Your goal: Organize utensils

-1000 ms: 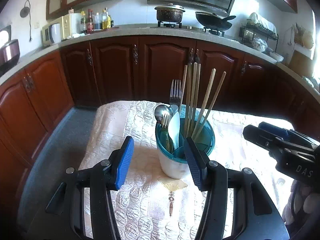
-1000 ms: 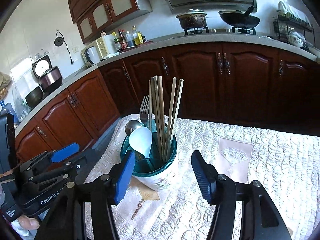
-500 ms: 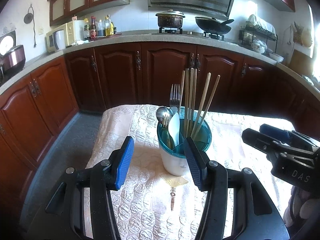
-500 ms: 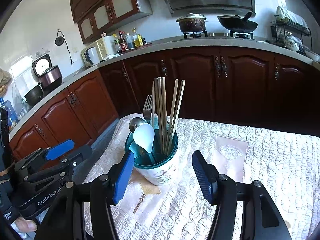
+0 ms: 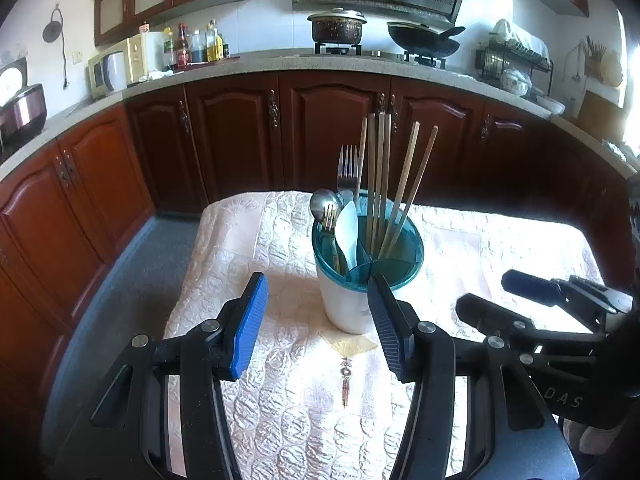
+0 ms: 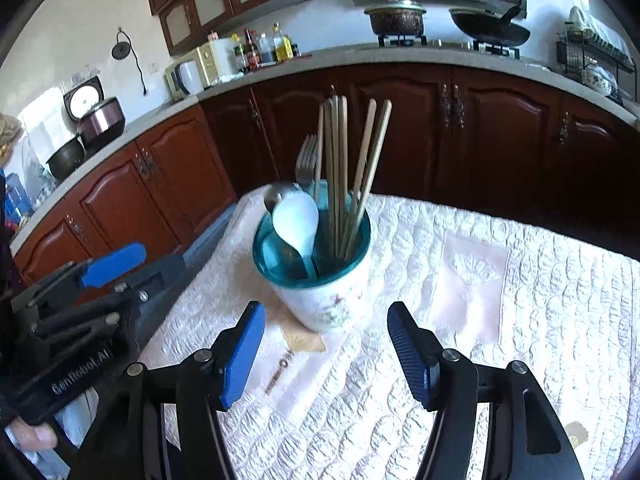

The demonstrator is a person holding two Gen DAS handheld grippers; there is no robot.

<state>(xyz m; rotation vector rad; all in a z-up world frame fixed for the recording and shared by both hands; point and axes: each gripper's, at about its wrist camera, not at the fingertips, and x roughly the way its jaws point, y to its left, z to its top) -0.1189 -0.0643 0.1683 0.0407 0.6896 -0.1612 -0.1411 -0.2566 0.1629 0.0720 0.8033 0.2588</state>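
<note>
A white utensil holder [image 5: 347,304] with a teal divided insert stands on the quilted tablecloth; it also shows in the right wrist view [image 6: 328,296]. It holds several wooden chopsticks [image 5: 384,184], a fork [image 5: 347,168], a metal spoon [image 5: 322,202] and a white spoon [image 6: 297,219]. My left gripper [image 5: 316,312] is open and empty, just in front of the holder. My right gripper [image 6: 326,344] is open and empty, also just short of the holder, and shows at the right of the left wrist view [image 5: 520,300].
The table carries a pale quilted cloth [image 6: 520,280] with a small tassel [image 5: 345,372] lying near the holder. Dark wood cabinets [image 5: 328,128] and a counter with stove, pots and bottles run behind. The floor [image 5: 132,264] drops off at the table's left edge.
Both grippers have drawn back and up a little from the holder, so it looks slightly smaller and farther. Both jaws stay open. The utensils have not moved.
</note>
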